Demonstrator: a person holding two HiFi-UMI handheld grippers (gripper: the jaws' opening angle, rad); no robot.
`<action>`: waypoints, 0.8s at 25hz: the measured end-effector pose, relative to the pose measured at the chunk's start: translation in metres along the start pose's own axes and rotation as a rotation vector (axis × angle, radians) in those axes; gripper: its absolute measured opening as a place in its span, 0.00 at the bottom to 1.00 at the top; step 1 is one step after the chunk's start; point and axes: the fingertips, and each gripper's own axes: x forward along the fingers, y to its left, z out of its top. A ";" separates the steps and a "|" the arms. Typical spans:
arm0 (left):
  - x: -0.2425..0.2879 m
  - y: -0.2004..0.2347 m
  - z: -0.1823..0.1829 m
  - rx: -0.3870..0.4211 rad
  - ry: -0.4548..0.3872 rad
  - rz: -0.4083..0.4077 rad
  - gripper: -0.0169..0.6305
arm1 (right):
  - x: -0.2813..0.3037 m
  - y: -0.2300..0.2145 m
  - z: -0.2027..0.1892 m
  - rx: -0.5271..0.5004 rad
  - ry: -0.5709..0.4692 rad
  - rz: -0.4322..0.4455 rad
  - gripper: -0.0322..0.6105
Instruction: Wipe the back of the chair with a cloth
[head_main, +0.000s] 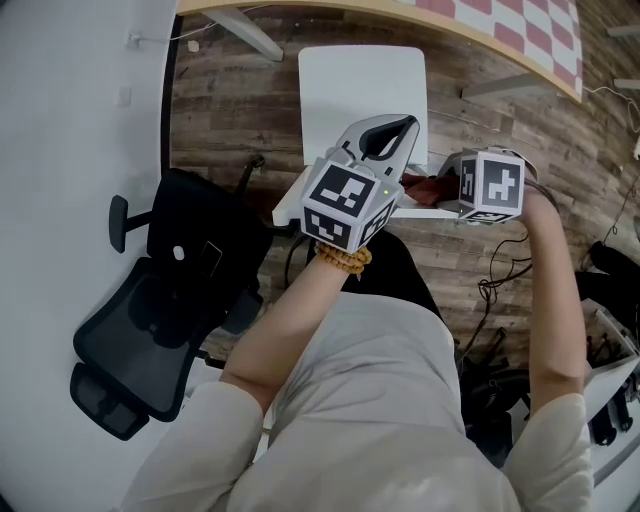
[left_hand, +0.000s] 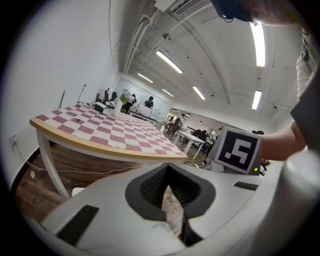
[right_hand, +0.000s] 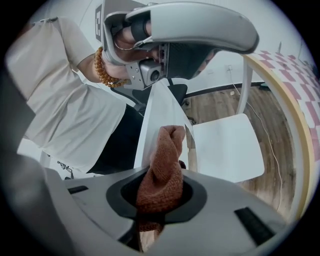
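Observation:
A white chair stands in front of me, its seat (head_main: 362, 90) toward the table and the top edge of its back (head_main: 430, 211) near my body. My right gripper (head_main: 447, 190) is shut on a rust-brown cloth (head_main: 424, 187), which lies against the top of the back. In the right gripper view the cloth (right_hand: 163, 165) bunches up out of the jaws beside the white chair back (right_hand: 152, 117). My left gripper (head_main: 398, 130) hovers over the back's left part, shut with nothing in it, pointing toward the table (left_hand: 110, 132).
A black office chair (head_main: 160, 310) stands to the left by the white wall. A round-edged table with a pink-and-white checked top (head_main: 520, 30) lies beyond the white chair. Cables and dark gear (head_main: 500, 360) lie on the wooden floor at the right.

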 end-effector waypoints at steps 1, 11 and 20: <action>0.001 -0.002 0.000 0.001 0.002 -0.004 0.05 | -0.001 0.001 -0.002 0.000 0.003 -0.003 0.18; 0.003 0.004 -0.014 -0.012 0.027 0.002 0.05 | 0.027 -0.021 -0.017 0.032 0.011 -0.006 0.18; 0.006 0.017 -0.035 -0.042 0.046 0.009 0.05 | 0.066 -0.052 -0.033 0.053 0.026 -0.035 0.18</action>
